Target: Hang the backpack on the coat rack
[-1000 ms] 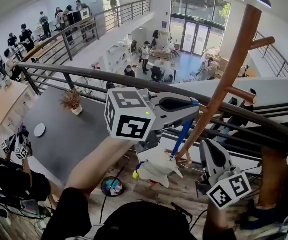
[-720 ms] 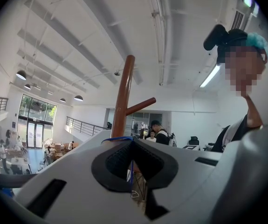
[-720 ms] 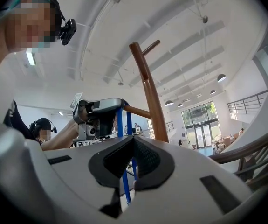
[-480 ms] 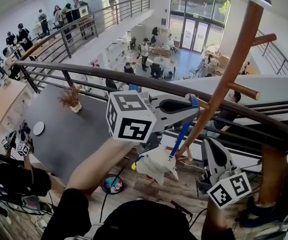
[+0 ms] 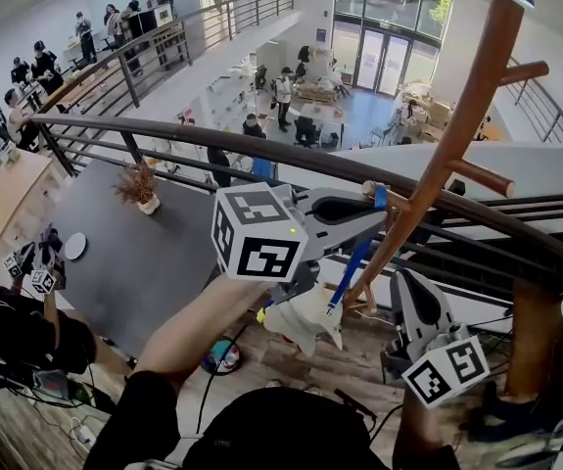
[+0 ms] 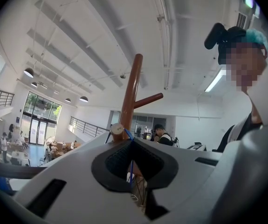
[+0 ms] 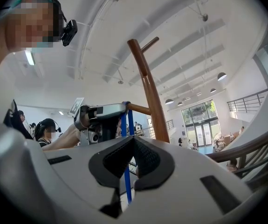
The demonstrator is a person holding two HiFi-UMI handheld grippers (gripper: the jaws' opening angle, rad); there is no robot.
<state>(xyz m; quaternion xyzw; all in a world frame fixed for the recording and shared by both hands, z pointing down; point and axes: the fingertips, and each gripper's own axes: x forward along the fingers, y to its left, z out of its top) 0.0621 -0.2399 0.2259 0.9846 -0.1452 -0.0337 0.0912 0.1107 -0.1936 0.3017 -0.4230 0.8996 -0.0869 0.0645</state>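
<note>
The coat rack [image 5: 462, 125] is reddish-brown wood. The backpack [image 5: 305, 323] looks off-white, with what may be a yellow tab at its lower edge, and its strap [image 5: 350, 267] is bright blue. The left claw [image 5: 381, 202] and the right claw [image 5: 405, 284] are pale grey with black pads, and each bears black square markers on white faces. The railing [image 5: 164, 135] is dark brown.

Dark handrail [image 5: 203, 141] across the view — beyond it, potted plant [image 5: 142, 190] and white disc [image 5: 75, 247] on a grey table [image 5: 134, 272]
</note>
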